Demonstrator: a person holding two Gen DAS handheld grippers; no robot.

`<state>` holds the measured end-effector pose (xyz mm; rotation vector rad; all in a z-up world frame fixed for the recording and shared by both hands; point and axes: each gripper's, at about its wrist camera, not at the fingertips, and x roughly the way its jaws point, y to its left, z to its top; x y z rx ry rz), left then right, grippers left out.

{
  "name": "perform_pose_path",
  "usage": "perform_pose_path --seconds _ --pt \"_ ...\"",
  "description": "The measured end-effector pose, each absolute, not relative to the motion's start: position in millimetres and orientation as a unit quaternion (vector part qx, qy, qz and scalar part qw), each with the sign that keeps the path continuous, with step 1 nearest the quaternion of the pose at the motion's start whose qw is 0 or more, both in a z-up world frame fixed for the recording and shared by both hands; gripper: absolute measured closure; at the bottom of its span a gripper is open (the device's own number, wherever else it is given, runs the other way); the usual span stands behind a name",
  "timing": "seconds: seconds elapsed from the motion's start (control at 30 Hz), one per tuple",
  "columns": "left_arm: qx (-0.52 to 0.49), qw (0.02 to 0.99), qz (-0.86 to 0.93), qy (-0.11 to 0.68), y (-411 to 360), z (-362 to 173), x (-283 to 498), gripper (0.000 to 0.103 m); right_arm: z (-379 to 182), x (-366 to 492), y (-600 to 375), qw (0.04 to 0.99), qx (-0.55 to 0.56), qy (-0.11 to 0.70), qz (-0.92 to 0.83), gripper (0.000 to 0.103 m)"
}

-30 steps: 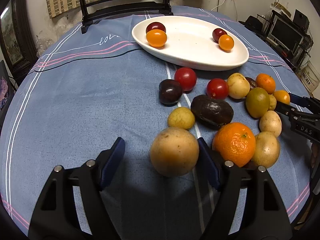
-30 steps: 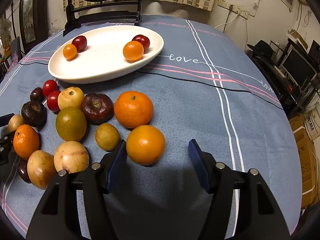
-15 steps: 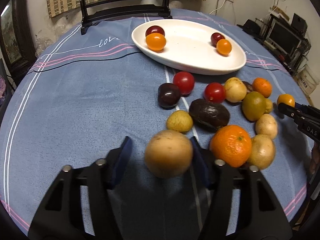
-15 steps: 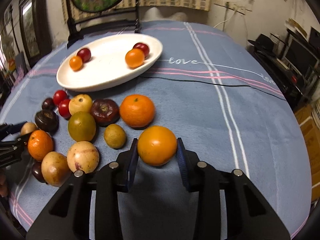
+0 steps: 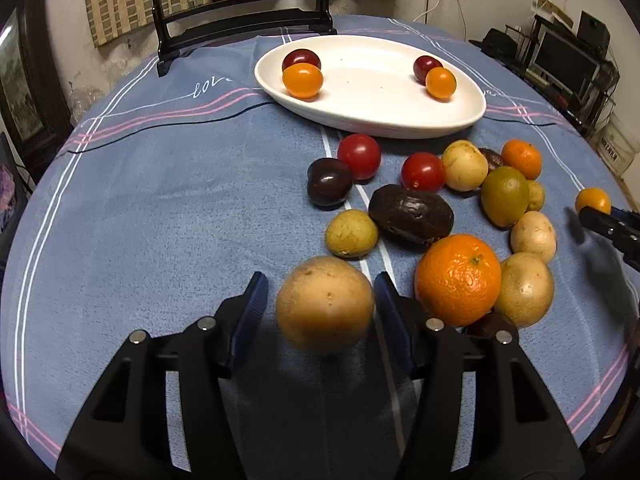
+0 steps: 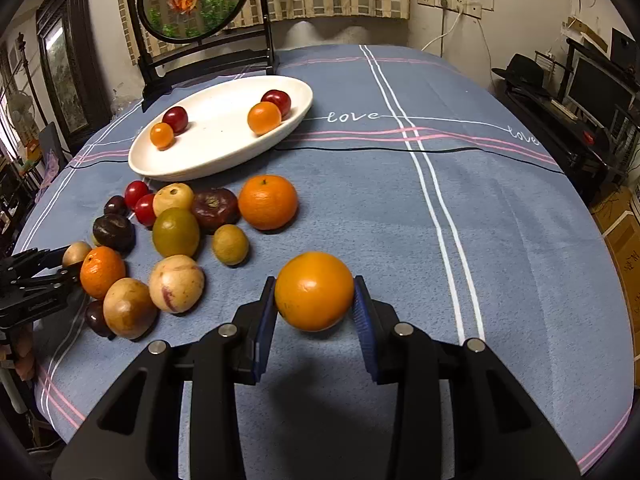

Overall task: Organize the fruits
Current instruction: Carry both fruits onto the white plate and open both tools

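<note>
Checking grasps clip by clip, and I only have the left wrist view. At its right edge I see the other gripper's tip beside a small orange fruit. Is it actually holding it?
Observer: Yes. In the right wrist view the right gripper has just been closing, and both pads now press the sides of the orange fruit.
Operator: Is it resting on the cloth?
Observer: It looks raised: its shadow falls on the tablecloth below it, apart from the fruit.
Operator: What is the dark thing half hidden behind the pale fruit near the plate?
Observer: A dark red fruit with a stem dimple, lying between the pale fruit and a large tangerine.
</note>
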<state>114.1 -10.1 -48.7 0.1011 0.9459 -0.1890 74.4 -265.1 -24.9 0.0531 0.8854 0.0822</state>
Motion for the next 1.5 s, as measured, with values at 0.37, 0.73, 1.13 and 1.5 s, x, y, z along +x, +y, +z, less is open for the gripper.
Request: perform_pose_path --seconds 0.37,0.73,1.13,1.5 --pt "0.042 0.891 -0.084 0.444 -1.7 -30.2 107.0 0.059 -17.5 72.1 -258.7 0.906 0.018 0.419 0.054 0.066" --pt "0.028 0.911 -0.104 0.399 4.1 21.8 132.3 0.059 21.3 91.4 -236.9 0.922 -0.009 0.374 0.096 0.066" --pt "0.032 0.909 -0.108 0.402 -31.9 27.4 217.1 0.059 17.8 182.5 -207.7 0.912 -0.019 0.393 0.114 0.066" --pt "0.042 0.892 -0.108 0.437 -51.8 -11.3 265.4 0.058 -11.5 232.3 -199.6 0.892 -0.035 0.436 0.114 0.066"
